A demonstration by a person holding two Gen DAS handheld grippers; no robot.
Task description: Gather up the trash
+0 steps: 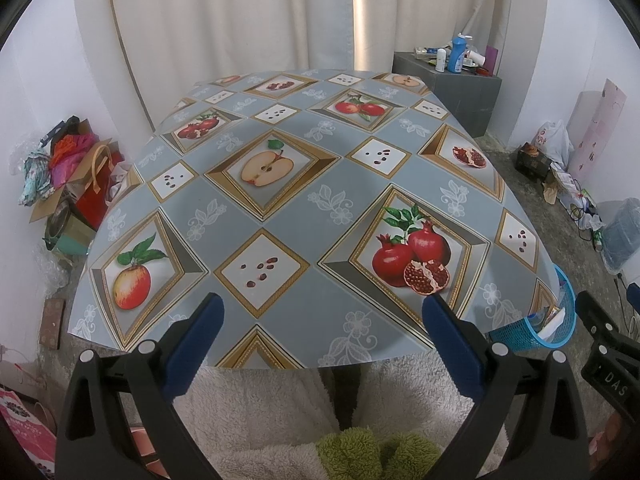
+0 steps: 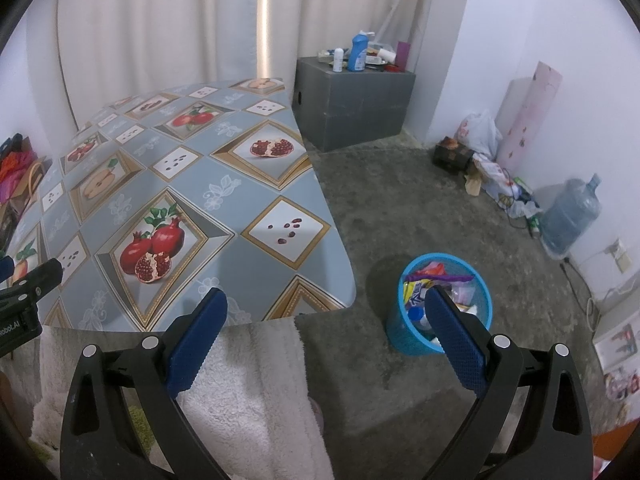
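A blue mesh bin (image 2: 442,304) stands on the floor just right of the table's near corner, filled with wrappers, a bottle and other trash. Its rim (image 1: 560,312) also peeks past the table edge in the left wrist view. My right gripper (image 2: 326,304) hangs open, empty, its right pad in front of the bin. My left gripper (image 1: 324,306) is open over the near edge of the table (image 1: 280,216), with nothing between its fingers. The fruit-print tablecloth carries no loose trash that I can see.
A grey box (image 2: 356,100) with bottles on top stands behind the table by the curtain. Bags and a water jug (image 2: 572,216) line the right wall. Boxes and cloths (image 1: 68,176) pile up at the left. A person's fluffy white garment (image 1: 280,400) lies below both grippers.
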